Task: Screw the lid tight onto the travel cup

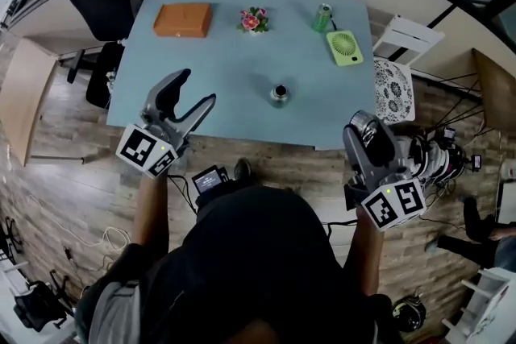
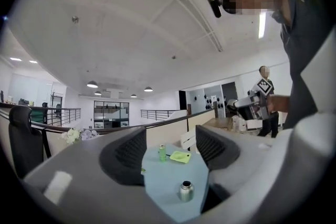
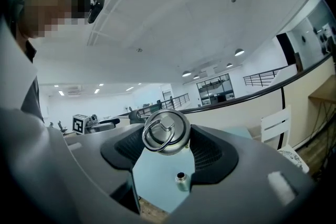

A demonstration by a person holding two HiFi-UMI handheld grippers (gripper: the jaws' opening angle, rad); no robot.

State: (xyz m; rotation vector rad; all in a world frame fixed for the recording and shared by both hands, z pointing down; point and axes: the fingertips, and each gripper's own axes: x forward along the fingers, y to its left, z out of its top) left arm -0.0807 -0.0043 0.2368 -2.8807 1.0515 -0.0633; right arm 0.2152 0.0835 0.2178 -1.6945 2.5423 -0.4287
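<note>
Pinching the lid (image 3: 166,128) in the right tool (image 3: 167,140): round, brushed steel, with a wire ring hinged on top, clamped by its rim between the ribbed pads, ring side turned back toward the tool's own camera. Holding the left tool (image 1: 197,89) spread and empty, aimed about level over the near edge of the bench (image 1: 242,60).

Looking past both tools to the travel cup (image 1: 280,93): upright, mouth open, alone toward the near middle of the pale blue bench, well apart from either tool. Far behind it, a brown box (image 1: 183,19), a small pot of flowers (image 1: 254,19), a green can (image 1: 322,16) and a green handheld fan (image 1: 345,47), all clear of the work.

On handling, as a judgement only: expect rigid metal in both parts, smooth and probably slippery under the pads, nothing fragile. Expect a small, light cup, likely to spin or tip under a twisting lid unless braced. Best to take it on the straight wall with the left tool, squeezing firmly and staying clear of the neck. Hold the lid by its rim as now, tip its underside down over the mouth, and seat it square before turning to avoid cross-threading. Reckon on several re-grips to reach tight. Threading not yet begun; only the approach in hand.
</note>
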